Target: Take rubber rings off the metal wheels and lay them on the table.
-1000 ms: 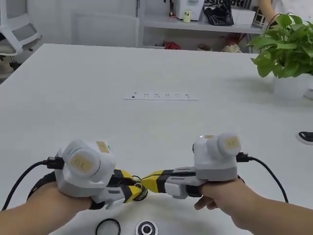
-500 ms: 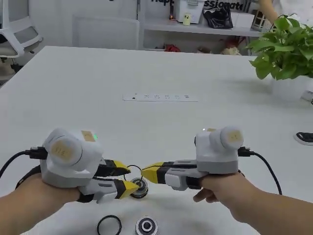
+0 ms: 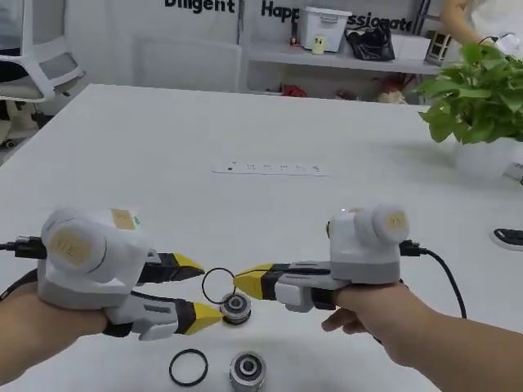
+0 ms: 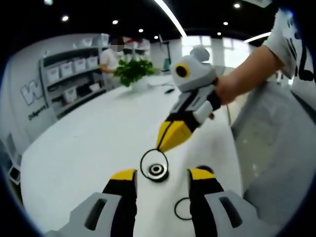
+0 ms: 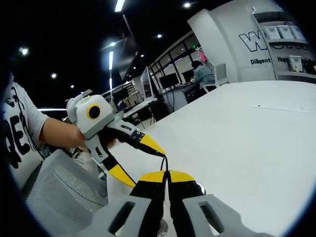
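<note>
My right gripper (image 3: 238, 282) is shut on a thin black rubber ring (image 3: 203, 286) and holds it just above the white table (image 3: 270, 122). Below the ring a small metal wheel (image 3: 235, 307) rests on the table. My left gripper (image 3: 199, 289) is open, its yellow tips to the left of that wheel and either side of the ring. In the left gripper view the wheel (image 4: 156, 170) lies just ahead of my open jaws, with the right gripper (image 4: 163, 145) over it. A second ring (image 3: 189, 367) and another wheel (image 3: 247, 369) lie at the near edge.
A flush socket strip (image 3: 274, 169) sits mid-table. A potted plant (image 3: 482, 82) stands at the far right, and a dark object (image 3: 508, 237) lies at the right edge. Shelves and an office chair (image 3: 33, 57) stand beyond the table.
The left gripper has opened and drawn back to the left, letting the wheel go. The right gripper now holds the ring free of the wheel. The camera has tilted up a little.
</note>
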{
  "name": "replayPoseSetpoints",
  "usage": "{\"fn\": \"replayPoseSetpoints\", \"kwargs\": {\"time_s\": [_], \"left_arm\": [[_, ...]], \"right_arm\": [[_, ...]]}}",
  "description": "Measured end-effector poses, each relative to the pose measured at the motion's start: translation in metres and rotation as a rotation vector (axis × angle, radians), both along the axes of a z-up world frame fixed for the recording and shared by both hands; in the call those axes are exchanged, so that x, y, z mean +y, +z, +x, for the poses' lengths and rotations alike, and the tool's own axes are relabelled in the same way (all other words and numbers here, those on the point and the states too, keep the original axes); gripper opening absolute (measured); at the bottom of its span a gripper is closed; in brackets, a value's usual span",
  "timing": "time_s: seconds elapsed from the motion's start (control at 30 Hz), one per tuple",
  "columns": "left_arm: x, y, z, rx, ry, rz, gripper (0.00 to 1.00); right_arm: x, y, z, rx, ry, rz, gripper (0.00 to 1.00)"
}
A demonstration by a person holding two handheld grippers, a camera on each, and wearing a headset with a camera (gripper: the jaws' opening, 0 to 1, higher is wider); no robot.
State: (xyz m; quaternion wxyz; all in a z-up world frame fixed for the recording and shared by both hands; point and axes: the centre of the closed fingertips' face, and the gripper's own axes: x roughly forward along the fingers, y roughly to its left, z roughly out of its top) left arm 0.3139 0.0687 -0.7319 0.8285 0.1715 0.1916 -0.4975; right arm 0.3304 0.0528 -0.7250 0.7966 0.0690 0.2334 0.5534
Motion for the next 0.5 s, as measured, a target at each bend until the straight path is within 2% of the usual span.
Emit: {"fn": "replayPoseSetpoints", "kwargs": {"time_s": [0.3, 0.5], "left_arm": [[0.017, 0.010, -0.019, -0.016, 0.019, -0.006, 0.50], [0.028, 0.008, -0.031, -0.015, 0.034, 0.007, 0.53]], "right_arm": [[0.011, 0.006, -0.016, 0.009, 0.029, 0.002, 0.00], [0.020, 0.004, -0.029, 0.028, 0.052, 0.002, 0.00]]}}
